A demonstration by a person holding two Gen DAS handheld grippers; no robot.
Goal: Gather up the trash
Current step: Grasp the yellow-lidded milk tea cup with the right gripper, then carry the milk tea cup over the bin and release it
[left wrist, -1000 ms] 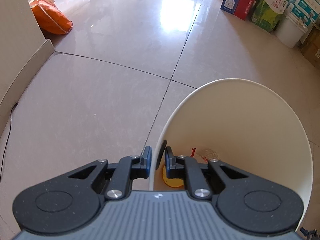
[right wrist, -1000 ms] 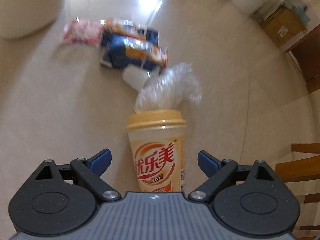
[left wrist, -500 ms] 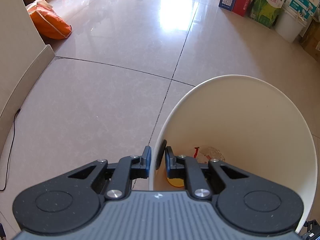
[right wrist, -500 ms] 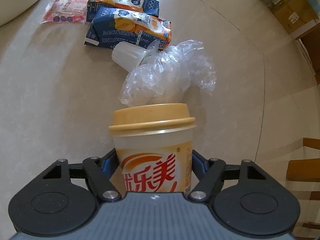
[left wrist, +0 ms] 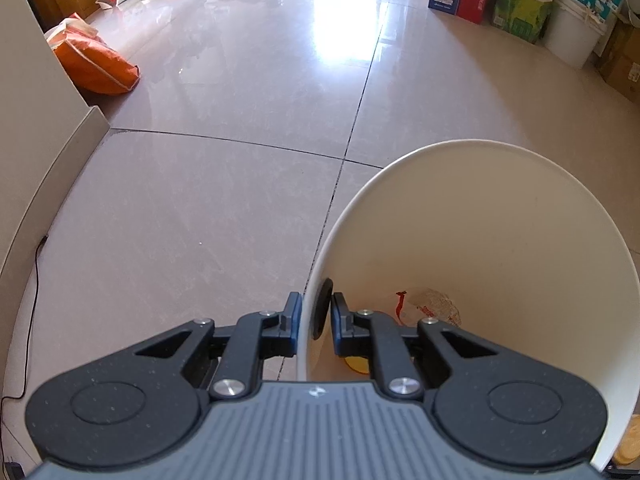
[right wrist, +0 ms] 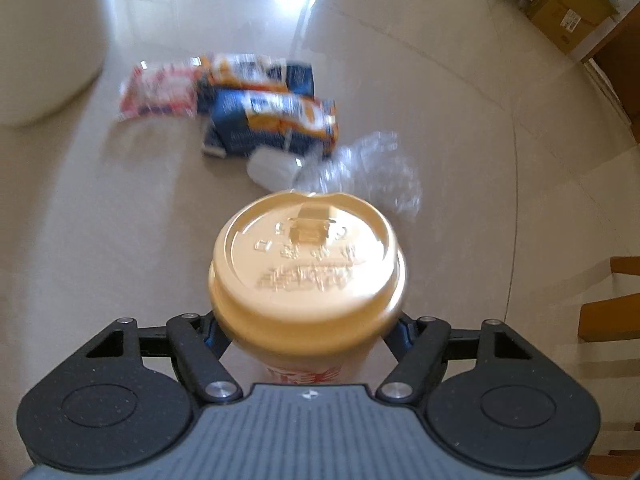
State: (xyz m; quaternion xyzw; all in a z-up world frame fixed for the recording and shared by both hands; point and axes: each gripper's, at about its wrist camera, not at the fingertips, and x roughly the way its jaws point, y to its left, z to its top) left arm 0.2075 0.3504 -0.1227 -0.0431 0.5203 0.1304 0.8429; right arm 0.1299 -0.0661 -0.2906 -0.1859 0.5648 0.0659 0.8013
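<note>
My left gripper (left wrist: 314, 312) is shut on the near rim of a cream trash bin (left wrist: 500, 220), one finger outside the wall and one inside. At the bin's bottom lie a clear wrapper with red print (left wrist: 434, 308) and something yellow. My right gripper (right wrist: 306, 330) is shut on a milk tea cup (right wrist: 306, 264) with a yellow lid, lifted and tilted so the lid faces the camera. On the floor beyond it lie crumpled clear plastic (right wrist: 368, 172), a small clear cup (right wrist: 270, 168), two blue-and-orange cartons (right wrist: 272, 120) and a pink snack packet (right wrist: 160, 90).
The bin's outer wall (right wrist: 44, 40) shows at the far left of the right wrist view. An orange bag (left wrist: 94, 64) lies by a wall at left. Boxes and a white bucket (left wrist: 568, 36) line the far right. A wooden chair (right wrist: 612, 308) stands at right.
My right gripper closed on the milk tea cup and lifted and tilted it, so its lid now faces the camera. The left gripper stays clamped on the bin, which shifted slightly.
</note>
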